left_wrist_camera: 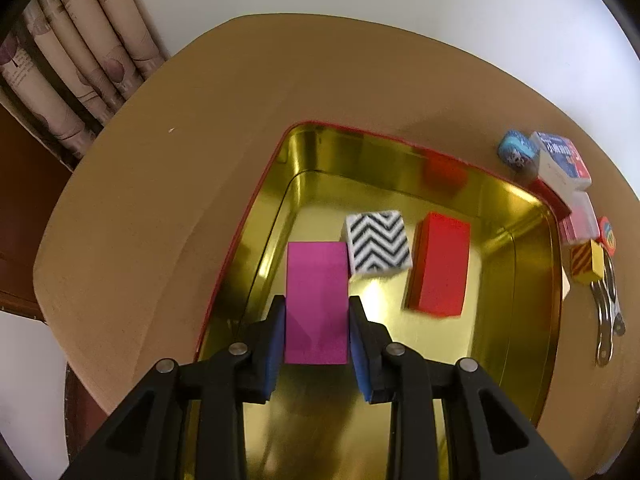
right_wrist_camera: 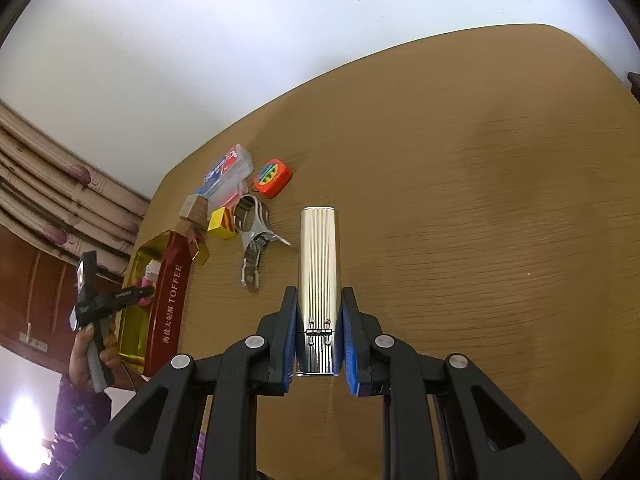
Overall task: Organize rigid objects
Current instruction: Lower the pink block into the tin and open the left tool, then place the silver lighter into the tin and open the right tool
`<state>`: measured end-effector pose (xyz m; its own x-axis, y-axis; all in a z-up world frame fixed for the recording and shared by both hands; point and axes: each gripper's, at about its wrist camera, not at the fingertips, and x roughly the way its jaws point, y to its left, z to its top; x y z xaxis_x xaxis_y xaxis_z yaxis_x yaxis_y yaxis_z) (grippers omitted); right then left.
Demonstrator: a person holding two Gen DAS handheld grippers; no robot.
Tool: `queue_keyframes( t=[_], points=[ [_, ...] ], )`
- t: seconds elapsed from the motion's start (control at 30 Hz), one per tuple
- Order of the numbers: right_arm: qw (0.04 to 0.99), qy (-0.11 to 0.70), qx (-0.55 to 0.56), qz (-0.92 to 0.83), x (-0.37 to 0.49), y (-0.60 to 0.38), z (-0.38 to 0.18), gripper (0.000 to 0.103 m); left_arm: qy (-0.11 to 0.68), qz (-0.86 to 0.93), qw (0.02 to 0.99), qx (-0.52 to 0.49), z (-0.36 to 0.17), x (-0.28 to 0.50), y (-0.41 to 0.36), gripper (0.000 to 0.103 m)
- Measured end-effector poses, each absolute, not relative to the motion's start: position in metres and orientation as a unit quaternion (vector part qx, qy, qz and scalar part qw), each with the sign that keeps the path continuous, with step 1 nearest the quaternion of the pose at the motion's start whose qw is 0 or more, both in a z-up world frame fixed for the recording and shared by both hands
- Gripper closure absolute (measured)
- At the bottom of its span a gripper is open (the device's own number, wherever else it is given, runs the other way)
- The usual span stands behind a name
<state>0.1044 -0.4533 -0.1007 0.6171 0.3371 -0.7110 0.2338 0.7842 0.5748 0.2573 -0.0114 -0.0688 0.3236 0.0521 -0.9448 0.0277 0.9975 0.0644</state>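
Left wrist view: left gripper (left_wrist_camera: pixel 317 330) is clamped on a magenta block (left_wrist_camera: pixel 317 304), held over the gold tin (left_wrist_camera: pixel 520 264). A zigzag block (left_wrist_camera: pixel 378 242) and a red block (left_wrist_camera: pixel 440 264) are already lying inside the tin. Right gripper (right_wrist_camera: pixel 319 334) is clamped on a ribbed silver case (right_wrist_camera: pixel 319 276) above the table (right_wrist_camera: pixel 480 220). Still outside the tin: card boxes (right_wrist_camera: pixel 228 170), tape measure (right_wrist_camera: pixel 273 178), yellow block (right_wrist_camera: pixel 222 222), keys (right_wrist_camera: pixel 252 236). Roughly a third is judged done. The tin's near end is hidden behind the gripper; whether the magenta block touches the floor cannot be told. Small items are blurred.
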Motion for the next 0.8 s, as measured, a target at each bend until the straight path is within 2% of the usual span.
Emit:
queue_keyframes(
  t=[0.17,0.27,0.33,0.47,0.6,0.8],
  points=[
    [0.837,0.439,0.323,0.043,0.107,-0.442,-0.096,0.084,0.555,0.028,0.825,0.098,-0.068,0.270,-0.028,0.072],
    [0.840,0.438,0.316,0.053,0.110,-0.432,-0.089,0.084,0.538,0.038,0.832,0.130,-0.060,0.267,-0.033,0.067],
    [0.840,0.437,0.314,0.065,0.113,-0.423,-0.083,0.084,0.522,0.029,0.844,0.117,-0.050,0.260,-0.030,0.063],
    [0.839,0.437,0.310,0.094,0.123,-0.400,-0.071,0.084,0.505,0.020,0.859,0.085,-0.030,0.243,-0.018,0.063],
    [0.834,0.439,0.303,0.141,0.144,-0.361,-0.054,0.084,0.474,0.019,0.879,0.041,-0.004,0.200,0.001,0.062],
    [0.811,0.458,0.297,0.210,0.192,-0.283,-0.040,0.084,0.447,0.057,0.893,-0.007,0.016,0.130,0.038,0.055]
  ],
)
